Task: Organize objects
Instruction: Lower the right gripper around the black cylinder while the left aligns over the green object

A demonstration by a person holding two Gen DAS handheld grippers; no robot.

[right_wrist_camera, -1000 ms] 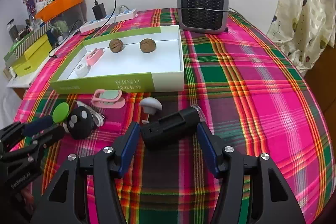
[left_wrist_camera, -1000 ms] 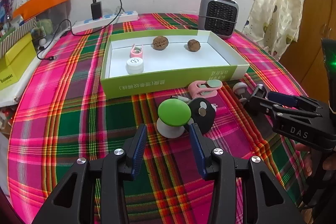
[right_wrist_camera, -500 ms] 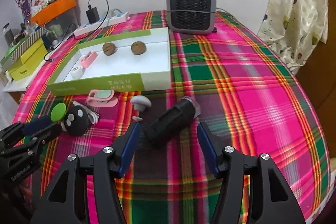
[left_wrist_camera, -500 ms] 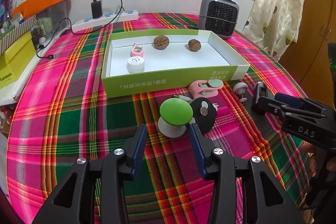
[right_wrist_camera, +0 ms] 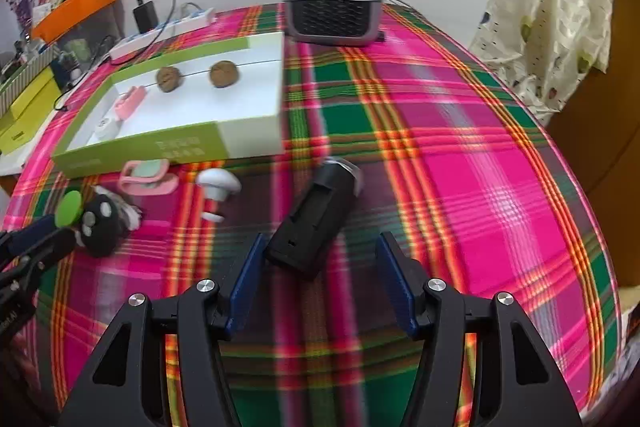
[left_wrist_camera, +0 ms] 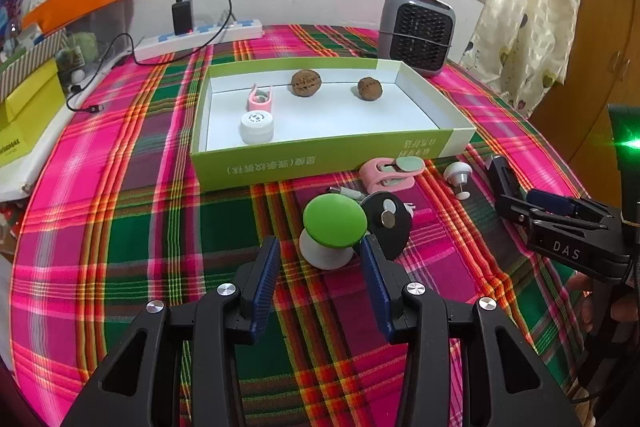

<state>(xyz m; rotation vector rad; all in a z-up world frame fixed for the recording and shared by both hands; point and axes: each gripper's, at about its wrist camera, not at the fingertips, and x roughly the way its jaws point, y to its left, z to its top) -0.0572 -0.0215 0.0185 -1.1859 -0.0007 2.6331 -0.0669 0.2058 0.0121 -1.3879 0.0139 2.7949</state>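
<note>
Here the left tool [left_wrist_camera: 320,247] stands open, its blue pads either side of the green-topped knob [left_wrist_camera: 334,223] without gripping it. The right tool [right_wrist_camera: 318,251] is spread wide and holds nothing; the black cylinder [right_wrist_camera: 316,215] lies on the table [right_wrist_camera: 460,167] just ahead of its fingers. Only the right view shows that cylinder whole; the left view sees only its end. The green box [left_wrist_camera: 320,163] holds two walnuts [left_wrist_camera: 306,83], one pink clip [left_wrist_camera: 260,98] and one white cap [left_wrist_camera: 257,127]. Outside lie a second pink clip [left_wrist_camera: 390,173], one white knob [left_wrist_camera: 458,175] and one black fob [left_wrist_camera: 390,217].
</note>
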